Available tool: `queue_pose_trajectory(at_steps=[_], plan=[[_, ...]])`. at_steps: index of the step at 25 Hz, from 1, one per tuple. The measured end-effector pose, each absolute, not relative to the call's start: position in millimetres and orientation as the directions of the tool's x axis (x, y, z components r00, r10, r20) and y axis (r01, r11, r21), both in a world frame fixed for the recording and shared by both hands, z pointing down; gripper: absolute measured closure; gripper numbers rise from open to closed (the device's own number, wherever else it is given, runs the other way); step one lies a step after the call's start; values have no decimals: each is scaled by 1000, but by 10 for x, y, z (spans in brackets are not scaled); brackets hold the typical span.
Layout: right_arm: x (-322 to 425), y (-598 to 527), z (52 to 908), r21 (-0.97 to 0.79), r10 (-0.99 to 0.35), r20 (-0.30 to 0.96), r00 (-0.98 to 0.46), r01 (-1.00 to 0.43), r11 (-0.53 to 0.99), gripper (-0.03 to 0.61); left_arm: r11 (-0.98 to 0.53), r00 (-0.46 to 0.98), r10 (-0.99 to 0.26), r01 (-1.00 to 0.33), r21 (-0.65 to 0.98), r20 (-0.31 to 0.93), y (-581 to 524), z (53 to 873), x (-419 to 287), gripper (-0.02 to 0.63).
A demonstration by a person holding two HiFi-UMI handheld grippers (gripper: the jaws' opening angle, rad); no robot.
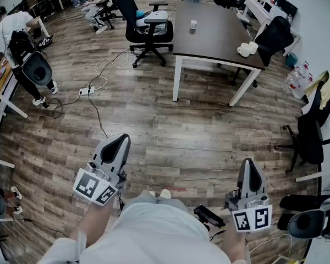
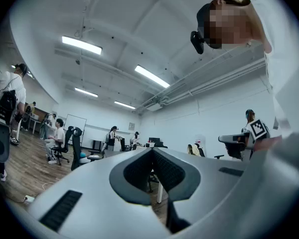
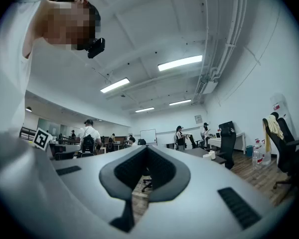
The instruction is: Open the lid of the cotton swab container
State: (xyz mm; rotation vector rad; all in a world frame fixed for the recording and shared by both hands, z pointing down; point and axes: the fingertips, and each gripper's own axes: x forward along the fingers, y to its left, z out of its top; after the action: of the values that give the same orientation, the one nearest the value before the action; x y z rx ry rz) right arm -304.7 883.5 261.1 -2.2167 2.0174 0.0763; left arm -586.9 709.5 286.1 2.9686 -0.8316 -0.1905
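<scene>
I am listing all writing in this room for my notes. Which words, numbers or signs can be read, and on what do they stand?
No text can be read anywhere.
On the left tool, the marker cube: black-and-white squares, no letters.
On the right tool, the marker cube: the same.
Red label and small wall sign: too small to read.

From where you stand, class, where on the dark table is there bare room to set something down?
Most of the dark table is bare: the wide stretch between the small container near its far end and the white cups at its near right corner, and the whole near left corner. It is crowded only around the cups.
</scene>
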Motion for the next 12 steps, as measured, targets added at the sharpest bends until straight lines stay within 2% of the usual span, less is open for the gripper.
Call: queue_pose_trajectory(at_steps=[12], plan=[[-2938,8868,2674,-91,-989,-120,89,-993,-79,560,-848,844,-529,-523,89,-89,7192,2933,-5766,601]])
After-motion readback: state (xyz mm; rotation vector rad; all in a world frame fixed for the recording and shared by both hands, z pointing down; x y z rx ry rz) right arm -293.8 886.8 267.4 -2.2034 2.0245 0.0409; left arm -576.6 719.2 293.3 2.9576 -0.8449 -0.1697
